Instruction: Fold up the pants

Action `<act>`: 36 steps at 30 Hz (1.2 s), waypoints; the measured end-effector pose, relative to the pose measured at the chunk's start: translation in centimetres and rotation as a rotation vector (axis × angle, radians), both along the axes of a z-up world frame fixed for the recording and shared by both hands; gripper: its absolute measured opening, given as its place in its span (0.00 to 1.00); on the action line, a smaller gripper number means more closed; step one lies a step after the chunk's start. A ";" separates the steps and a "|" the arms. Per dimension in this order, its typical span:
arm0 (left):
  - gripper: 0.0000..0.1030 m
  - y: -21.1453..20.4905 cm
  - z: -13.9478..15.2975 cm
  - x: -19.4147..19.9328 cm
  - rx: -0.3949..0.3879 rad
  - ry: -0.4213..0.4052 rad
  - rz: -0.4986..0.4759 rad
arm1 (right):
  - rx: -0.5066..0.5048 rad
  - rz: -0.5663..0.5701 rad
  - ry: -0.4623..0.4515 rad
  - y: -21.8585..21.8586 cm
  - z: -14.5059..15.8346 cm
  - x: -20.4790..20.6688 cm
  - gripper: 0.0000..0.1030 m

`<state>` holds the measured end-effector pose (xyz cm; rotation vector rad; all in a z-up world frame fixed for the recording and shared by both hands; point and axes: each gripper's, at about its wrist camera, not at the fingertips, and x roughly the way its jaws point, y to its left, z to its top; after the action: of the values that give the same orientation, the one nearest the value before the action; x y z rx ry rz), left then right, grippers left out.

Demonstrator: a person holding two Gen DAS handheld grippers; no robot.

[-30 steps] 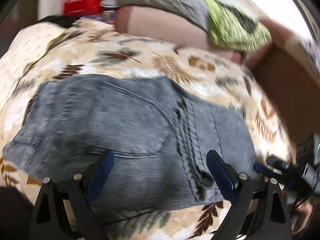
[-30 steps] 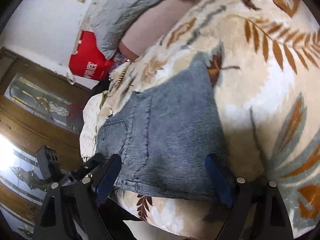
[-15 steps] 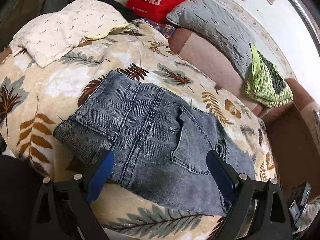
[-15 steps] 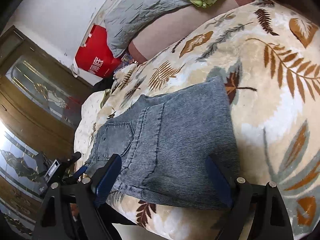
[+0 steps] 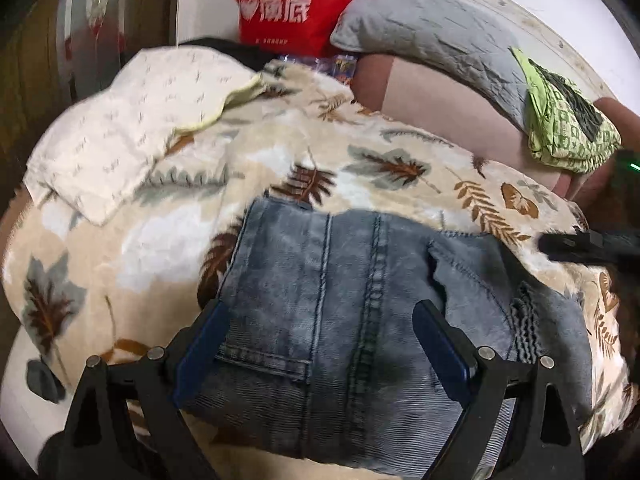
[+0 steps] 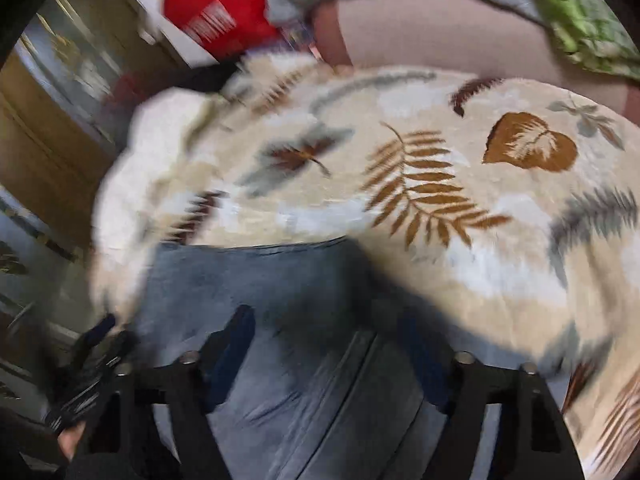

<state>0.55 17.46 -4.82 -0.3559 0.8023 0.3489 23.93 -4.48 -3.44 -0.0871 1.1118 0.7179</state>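
The grey-blue jeans (image 5: 340, 280) lie folded flat on a leaf-patterned blanket (image 5: 160, 240), seams and a back pocket facing up. My left gripper (image 5: 320, 320) hangs open just above their near part, with denim under both blue pads and nothing pinched. In the blurred right wrist view the jeans (image 6: 248, 280) fill the bottom. My right gripper (image 6: 324, 328) is over them with its jaws closing; the cloth lies beneath and between them, and no pad visibly presses on it. The right gripper's dark tip (image 5: 580, 244) shows at the jeans' far right edge.
A cream pillow (image 5: 120, 136) lies at the blanket's left. Behind stand a red bag (image 5: 288, 0), a grey cushion (image 5: 432, 28) and a green patterned cloth (image 5: 568, 120) on the pinkish sofa back (image 5: 440, 108). A wooden door (image 6: 52, 128) is on the left.
The right gripper swept quickly sideways over the jeans, rolled, and its jaws narrowed. The left gripper slid along the jeans toward the pocket end and stayed open. The jeans have not moved.
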 end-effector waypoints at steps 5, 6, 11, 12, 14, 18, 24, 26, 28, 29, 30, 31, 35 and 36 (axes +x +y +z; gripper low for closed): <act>0.91 0.5 -1.2 0.1 -0.041 0.014 -0.007 | -0.104 0.027 0.070 3.1 -3.5 3.1 0.58; 0.91 0.5 -1.2 0.1 -0.043 0.014 -0.011 | -0.112 0.037 0.083 3.6 -4.1 3.3 0.58; 0.91 0.7 -2.3 0.5 -0.070 0.055 -0.034 | -0.115 0.104 0.102 4.9 -5.1 3.3 0.15; 0.91 0.8 -2.4 0.6 -0.069 0.058 -0.034 | -0.152 0.116 0.054 5.3 -4.7 2.9 0.14; 0.90 0.6 -2.4 0.7 -0.061 0.060 -0.039 | -0.216 0.125 -0.063 6.0 -3.6 1.9 0.13; 0.91 0.1 -2.7 1.1 -0.031 0.079 -0.050 | -0.310 0.142 -0.142 7.9 -5.0 1.8 0.13; 0.91 -0.3 -2.8 1.0 0.005 0.094 -0.061 | -0.158 0.028 -0.064 4.8 -4.1 3.2 0.35; 0.91 -0.3 -2.8 1.1 0.009 0.097 -0.058 | -0.103 -0.023 -0.066 3.2 -2.5 3.3 0.36; 0.91 -0.3 -2.8 1.1 0.013 0.099 -0.057 | -0.014 -0.058 -0.029 1.6 -1.1 2.9 0.36; 0.91 -0.3 -2.8 1.1 0.012 0.099 -0.057 | 0.058 -0.061 0.018 0.8 -0.7 2.7 0.36; 0.91 -0.3 -2.8 1.1 0.011 0.099 -0.058 | 0.109 -0.052 0.068 0.7 -0.8 2.5 0.36; 0.91 -0.3 -2.8 1.1 0.012 0.098 -0.059 | 0.168 -0.038 0.130 0.4 -1.3 2.5 0.37; 0.91 -0.4 -2.8 1.1 0.020 0.100 -0.059 | 0.084 -0.135 0.269 -1.6 -6.7 5.1 0.40; 0.91 -0.4 -2.8 1.1 0.023 0.099 -0.060 | 0.174 -0.182 0.293 -3.1 -7.0 5.6 0.38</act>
<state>1.63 17.03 -7.64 -0.2939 0.9035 0.3210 29.56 -7.57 -10.40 0.2721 1.3117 0.6738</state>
